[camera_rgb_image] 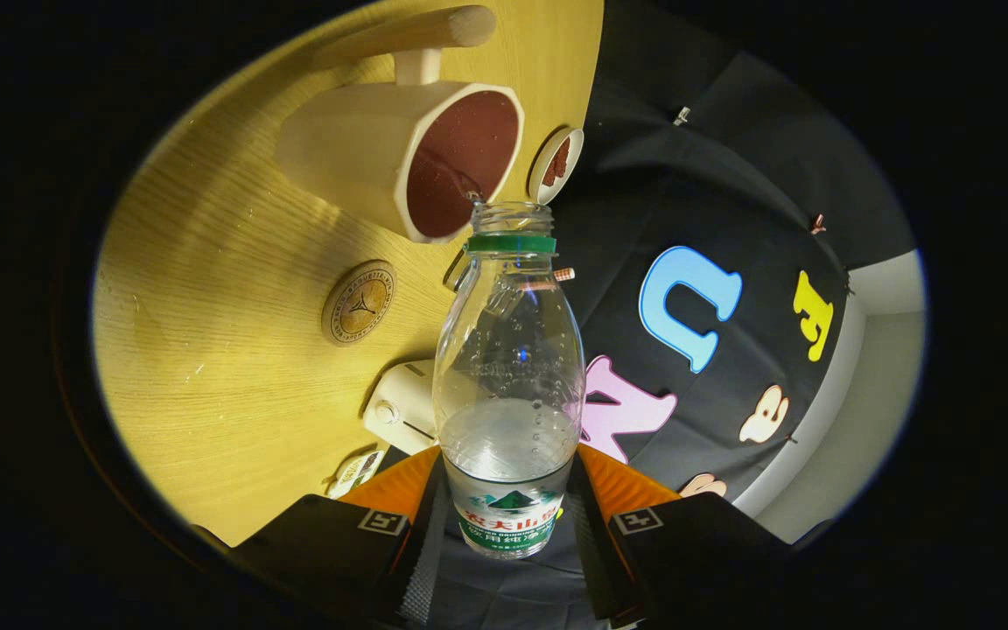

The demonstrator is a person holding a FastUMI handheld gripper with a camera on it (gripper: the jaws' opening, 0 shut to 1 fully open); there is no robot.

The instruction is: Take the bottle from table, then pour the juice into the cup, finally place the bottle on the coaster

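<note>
Two fingers of the gripper [508, 525] pinch the bottle [508, 376] low on its labelled body, its open neck tipped toward the mouth of the cup [434, 157]. Thin clear plastic, partly filled, will likely flex and slip if squeezed hard; a hold near the label seems wise. Beside the cup lie the round coaster [359, 302] on the table [206, 350], a small dish [556, 164] and a pale box [403, 405], none blocking the pour.
</note>
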